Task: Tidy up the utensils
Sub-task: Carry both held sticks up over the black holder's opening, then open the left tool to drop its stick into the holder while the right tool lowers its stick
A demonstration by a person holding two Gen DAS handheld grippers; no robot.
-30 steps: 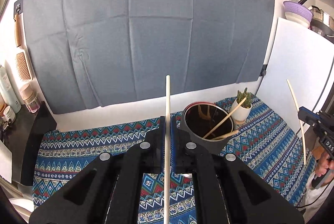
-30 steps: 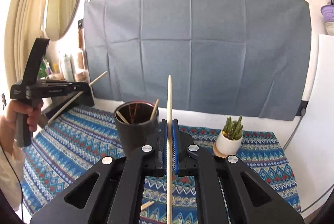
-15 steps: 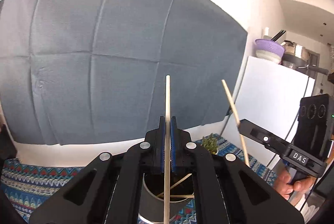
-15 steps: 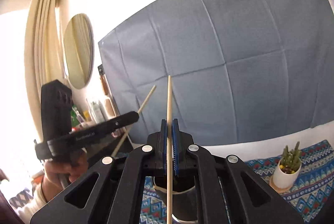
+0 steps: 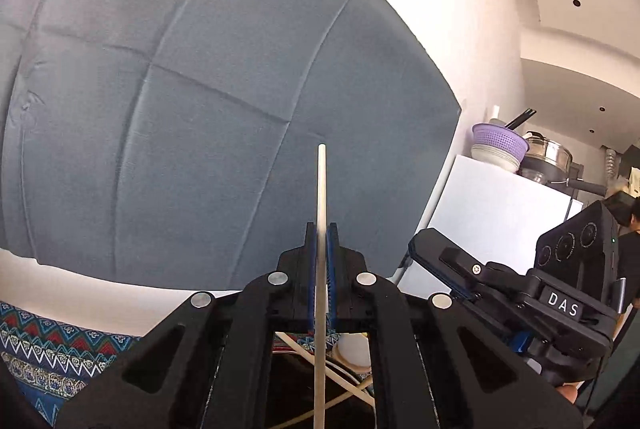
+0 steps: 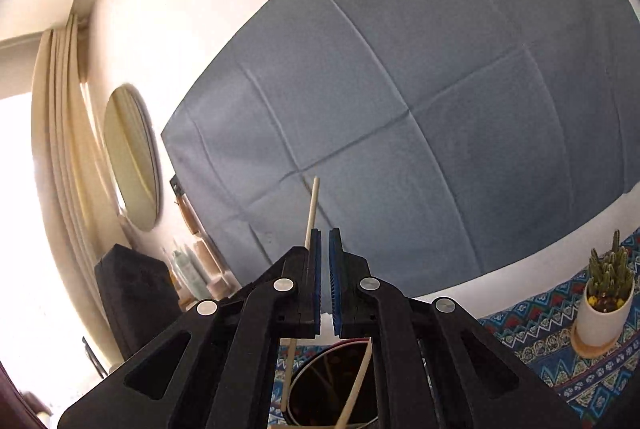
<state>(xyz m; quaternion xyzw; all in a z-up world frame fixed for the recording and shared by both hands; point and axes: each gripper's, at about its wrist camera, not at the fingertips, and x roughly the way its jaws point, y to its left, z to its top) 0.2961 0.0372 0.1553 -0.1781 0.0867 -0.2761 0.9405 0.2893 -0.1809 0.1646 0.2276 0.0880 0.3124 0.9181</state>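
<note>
My left gripper [image 5: 321, 233] is shut on a pale wooden chopstick [image 5: 320, 205] that stands upright between the blue pads, right over the dark cup [image 5: 304, 377], which holds several chopsticks. My right gripper [image 6: 325, 235] has its jaws slightly apart with nothing between them. A chopstick [image 6: 310, 209] leans just left of its left finger, its lower end in the dark cup [image 6: 332, 389] below. The right gripper also shows in the left wrist view [image 5: 440, 257], close beside my left one.
A small cactus in a white pot [image 6: 604, 309] stands on the blue patterned cloth [image 6: 532, 325] to the right of the cup. A grey backdrop [image 6: 400, 109] hangs behind. A black block [image 6: 136, 293] and bottles [image 6: 188, 269] sit at the left.
Both grippers have tilted upward and closed in over the cup. My right gripper has opened and let go of its chopstick, which now leans in the cup. My left still holds its chopstick.
</note>
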